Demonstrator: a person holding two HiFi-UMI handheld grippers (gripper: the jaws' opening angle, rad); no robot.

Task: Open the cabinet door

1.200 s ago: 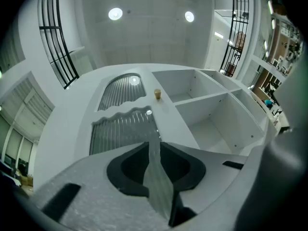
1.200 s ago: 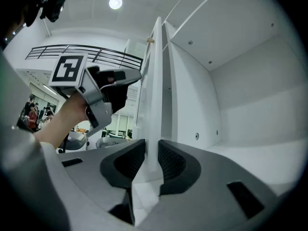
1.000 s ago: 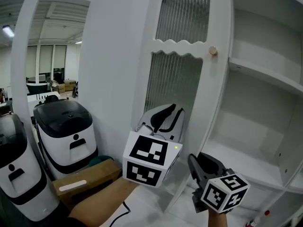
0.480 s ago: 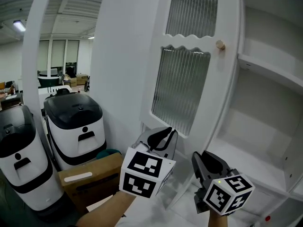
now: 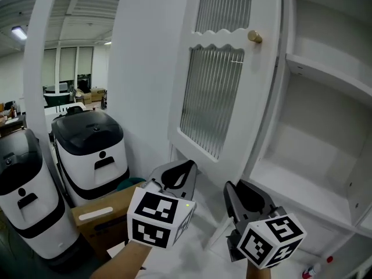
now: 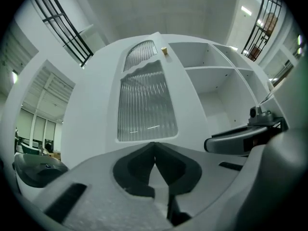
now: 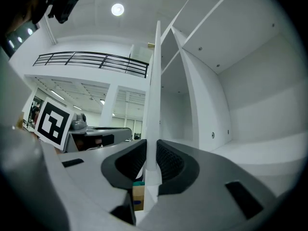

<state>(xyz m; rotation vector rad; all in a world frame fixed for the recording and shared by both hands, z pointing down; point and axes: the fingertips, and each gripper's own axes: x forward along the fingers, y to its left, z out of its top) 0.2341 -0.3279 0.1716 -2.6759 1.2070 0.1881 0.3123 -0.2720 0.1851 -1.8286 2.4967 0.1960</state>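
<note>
- Two grippers sit low in your view, in front of the white cabinet (image 5: 325,156), and its door (image 5: 232,97) stands swung out, away from the open shelves (image 5: 325,77).
- Your right gripper (image 7: 150,146) has the door's thin edge running straight up between its pads. The jaws have just been closing, and both pads now meet the panel, one on each face, so you are pinching the door.
- That grip sits low on the door, on the same edge as the round knob (image 5: 254,36), which is well above it.
- Your left gripper (image 6: 154,146) hangs just left of the right one, clear of the door and pointing at its ribbed glass (image 5: 209,97). Its jaws have just been closing too, and the tips are now pressed together with nothing between them.
- From the left gripper view you face the front of the door: an arched glass pane on top, a taller pane below, and the knob on the right-hand rail.
- From the right gripper view you see the door edge-on, with bare white shelves to its right.
- Each gripper's marker cube (image 5: 157,218) faces up at you.
- Off to your left, two white machines (image 5: 90,150) with black lids stand by the wall.
- Beside them, a brown box (image 5: 104,211) lies on the floor, just left of your left gripper.
</note>
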